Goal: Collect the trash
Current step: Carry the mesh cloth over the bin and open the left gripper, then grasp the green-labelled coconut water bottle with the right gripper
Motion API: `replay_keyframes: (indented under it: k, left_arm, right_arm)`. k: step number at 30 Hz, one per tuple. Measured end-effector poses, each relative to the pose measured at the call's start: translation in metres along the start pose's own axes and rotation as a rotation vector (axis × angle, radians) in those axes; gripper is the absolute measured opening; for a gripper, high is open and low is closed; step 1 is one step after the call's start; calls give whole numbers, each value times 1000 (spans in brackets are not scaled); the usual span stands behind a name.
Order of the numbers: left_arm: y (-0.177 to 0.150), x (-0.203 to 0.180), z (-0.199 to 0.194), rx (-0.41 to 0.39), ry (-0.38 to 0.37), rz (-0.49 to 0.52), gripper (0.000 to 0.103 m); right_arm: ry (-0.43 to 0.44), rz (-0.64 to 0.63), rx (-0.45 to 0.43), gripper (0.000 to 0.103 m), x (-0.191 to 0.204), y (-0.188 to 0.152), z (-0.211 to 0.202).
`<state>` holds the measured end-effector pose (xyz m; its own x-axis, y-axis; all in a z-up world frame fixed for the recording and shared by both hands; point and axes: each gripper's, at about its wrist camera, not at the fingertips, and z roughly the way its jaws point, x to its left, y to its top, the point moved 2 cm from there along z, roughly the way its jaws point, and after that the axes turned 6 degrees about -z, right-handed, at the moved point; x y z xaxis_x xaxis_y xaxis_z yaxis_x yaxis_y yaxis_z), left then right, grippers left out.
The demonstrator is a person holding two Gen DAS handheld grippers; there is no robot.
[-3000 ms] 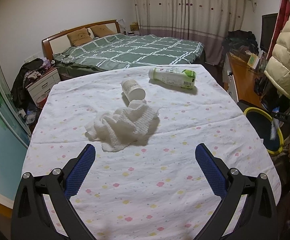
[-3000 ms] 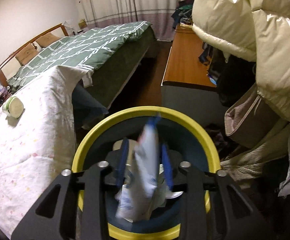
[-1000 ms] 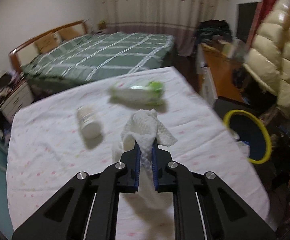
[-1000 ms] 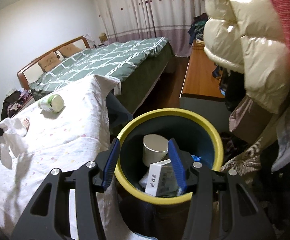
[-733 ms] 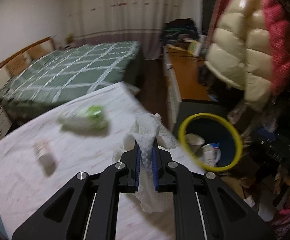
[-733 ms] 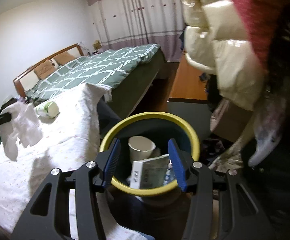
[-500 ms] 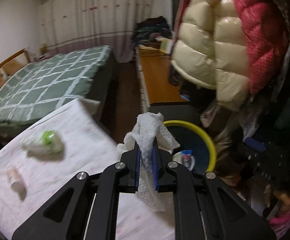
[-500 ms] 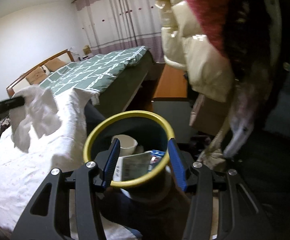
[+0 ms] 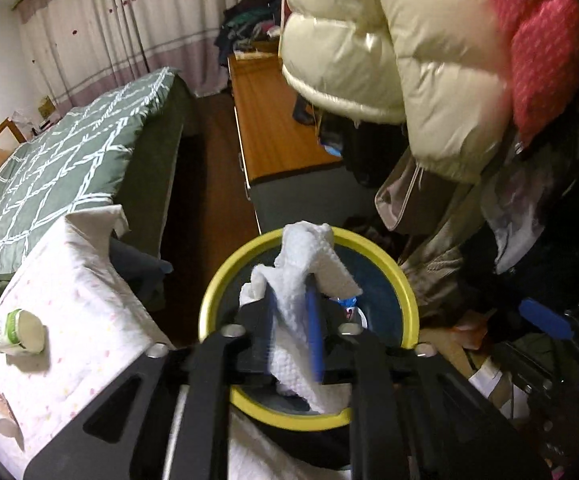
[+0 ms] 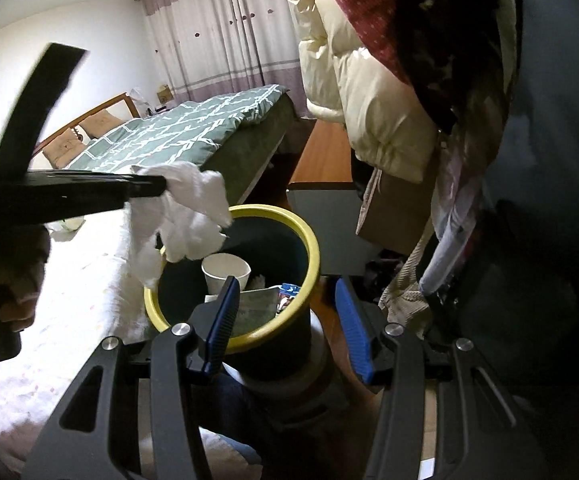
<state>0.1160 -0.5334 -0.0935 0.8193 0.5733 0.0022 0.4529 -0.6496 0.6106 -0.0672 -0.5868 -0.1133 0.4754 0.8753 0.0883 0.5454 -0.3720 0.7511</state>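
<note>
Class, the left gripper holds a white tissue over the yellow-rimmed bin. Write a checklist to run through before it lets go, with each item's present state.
1. white tissue between the left gripper fingers, jaws opening: ok.
2. Tissue over the yellow-rimmed bin mouth: ok.
3. Room in the bin above the paper cup and packets: ok.
4. right gripper open, empty, clear of the drop path: ok.
5. Tissue free of the fingers: cannot tell.
6. Table cleared: not ok, green-capped bottle remains.

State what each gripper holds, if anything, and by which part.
Left gripper, jaws opening: crumpled paper towel between them, around its middle. Right gripper: nothing.
</note>
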Motion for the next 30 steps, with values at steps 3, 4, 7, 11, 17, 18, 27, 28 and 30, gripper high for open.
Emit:
replay_keyframes:
  k: [3,4,7,11,17,18,27,28,30]
  left_arm:
    - [1,-2,12,10,11,-15,55]
    - [1,-2,14,14,9,-16,58]
    - [1,1,14,20,1,-39,68]
    - [-6,15,-10,-16,-3,-66,74]
    - [-42,64,-69,-91,8,-176,87]
    - [-54,77,-81,-101,16,-200,87]
    - [-170,190,-179,-195,233,-472,94]
    - [-187,202,-188,-195,282,-499,94]
    - [-211,219,-200,-187,337,-535,94]
  right_arm:
    - [-4,6,8,48,-3,-3,0]
    - [-6,8,9,48,-3,-4,0]
    - [-9,11,13,48,-5,-4,2]
    - [-4,0,16,49,-1,-5,3]
    - [42,-39,29,49,22,0,11]
    - [56,-47,31,49,27,2,13]
    - [242,-194,38,51,119,36,43]
    - [267,-215,36,51,135,42,48]
    - [305,-259,32,51,166,53,58]
